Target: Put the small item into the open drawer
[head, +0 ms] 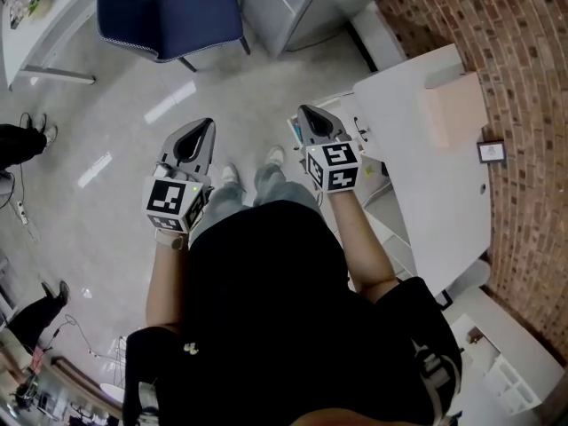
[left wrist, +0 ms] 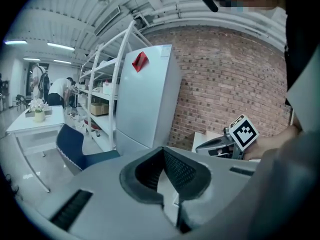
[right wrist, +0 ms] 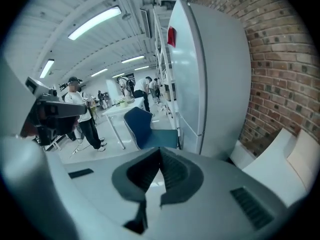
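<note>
Hovering in front of the person's chest, the left tongs [head: 199, 128] and the right tongs [head: 308, 112] both point forward and slightly down, each with its jaws pressed together on nothing, so neither carries the small item. No view shows that item plainly enough to name it, nor where it lies. Just beside the right tongs, on the person's right, stands a white tabletop [head: 435, 211], with stepped white ledges [head: 390, 224] under its near edge that may be the open drawer, though this cannot be told for sure. The right tongs is much the nearer of the two; the left is well apart from the unit. Farther along the tabletop a pale flat slab [head: 453, 106] lies near the brick wall [head: 524, 69].
</note>
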Demonstrator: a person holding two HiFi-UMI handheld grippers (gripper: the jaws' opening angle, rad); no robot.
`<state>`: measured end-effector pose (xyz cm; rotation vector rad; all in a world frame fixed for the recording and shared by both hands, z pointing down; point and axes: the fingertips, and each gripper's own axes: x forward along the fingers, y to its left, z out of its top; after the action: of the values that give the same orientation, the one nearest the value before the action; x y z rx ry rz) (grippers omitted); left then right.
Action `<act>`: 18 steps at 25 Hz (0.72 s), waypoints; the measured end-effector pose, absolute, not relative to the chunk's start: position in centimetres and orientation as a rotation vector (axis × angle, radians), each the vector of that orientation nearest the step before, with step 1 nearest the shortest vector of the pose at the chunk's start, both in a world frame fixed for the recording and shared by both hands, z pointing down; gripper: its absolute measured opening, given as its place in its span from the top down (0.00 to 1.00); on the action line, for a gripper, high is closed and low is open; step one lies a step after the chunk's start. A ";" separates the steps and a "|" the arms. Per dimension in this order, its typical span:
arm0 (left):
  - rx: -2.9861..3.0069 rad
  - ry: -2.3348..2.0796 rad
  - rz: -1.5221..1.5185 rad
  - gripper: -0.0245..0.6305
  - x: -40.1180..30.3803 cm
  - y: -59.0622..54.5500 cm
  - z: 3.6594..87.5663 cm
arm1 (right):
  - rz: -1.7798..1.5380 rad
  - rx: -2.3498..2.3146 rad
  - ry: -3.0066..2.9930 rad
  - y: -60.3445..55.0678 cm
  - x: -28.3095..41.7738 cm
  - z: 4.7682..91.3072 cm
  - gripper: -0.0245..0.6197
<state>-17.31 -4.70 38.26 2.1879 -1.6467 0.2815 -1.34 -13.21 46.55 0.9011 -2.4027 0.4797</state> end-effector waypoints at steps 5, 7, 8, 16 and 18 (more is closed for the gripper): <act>2.271 -1.654 0.195 0.96 -17.5 -5.4 34.7 | 0.394 0.933 -2.519 -12.3 -1.6 40.4 0.95; 2.291 -1.663 0.184 0.96 -17.7 -5.6 33.8 | 0.373 0.942 -2.559 -12.0 -1.8 38.3 0.95; 2.301 -1.662 0.172 0.96 -17.8 -5.7 33.4 | 0.365 0.948 -2.576 -11.8 -1.8 37.4 0.95; 2.325 -1.615 0.084 0.96 -18.4 -6.2 31.0 | 0.264 1.039 -2.653 -10.9 -1.1 31.9 0.95; 2.368 -1.588 0.076 0.96 -18.2 -6.5 30.5 | 0.250 1.039 -2.663 -10.7 -1.2 31.1 0.95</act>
<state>-18.21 -6.48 30.53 2.3683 -1.5883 0.0756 -1.17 -10.67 31.14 1.0394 -2.6627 0.2501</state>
